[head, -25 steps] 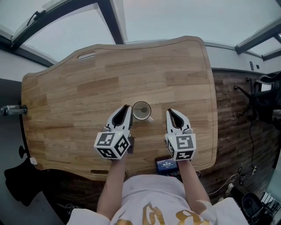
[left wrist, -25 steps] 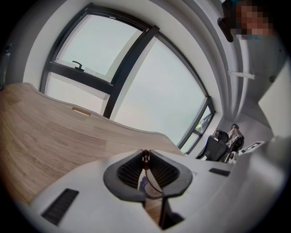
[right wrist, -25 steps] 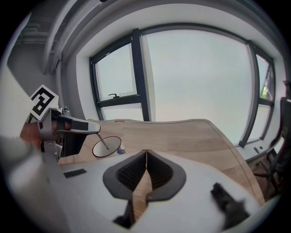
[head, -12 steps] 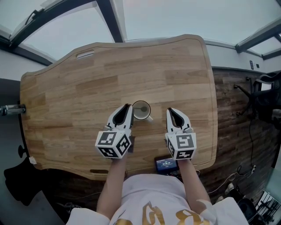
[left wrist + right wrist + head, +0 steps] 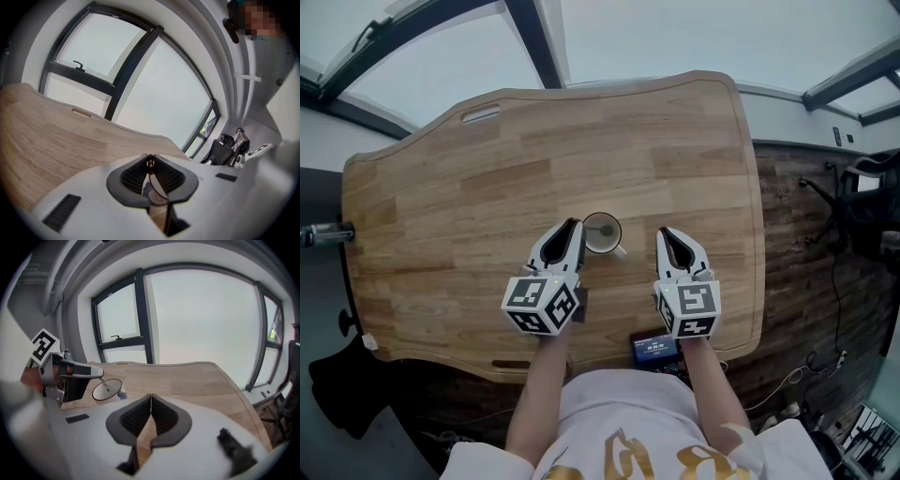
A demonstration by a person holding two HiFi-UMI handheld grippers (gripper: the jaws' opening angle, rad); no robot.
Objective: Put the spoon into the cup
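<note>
A white cup (image 5: 602,234) stands on the wooden table (image 5: 469,187), between my two grippers. My left gripper (image 5: 573,229) sits just left of the cup, shut on the thin handle of a spoon (image 5: 157,185). In the right gripper view the spoon (image 5: 106,385) slants down from the left gripper (image 5: 96,373) into the cup (image 5: 107,390), with its lower end inside the rim. My right gripper (image 5: 667,234) rests to the right of the cup, apart from it. Its jaws are shut with nothing between them (image 5: 150,397).
A small black device with a lit screen (image 5: 654,350) lies at the table's near edge, behind my right gripper. The table's right edge (image 5: 757,234) is close to that gripper. An office chair (image 5: 862,206) stands on the floor to the right.
</note>
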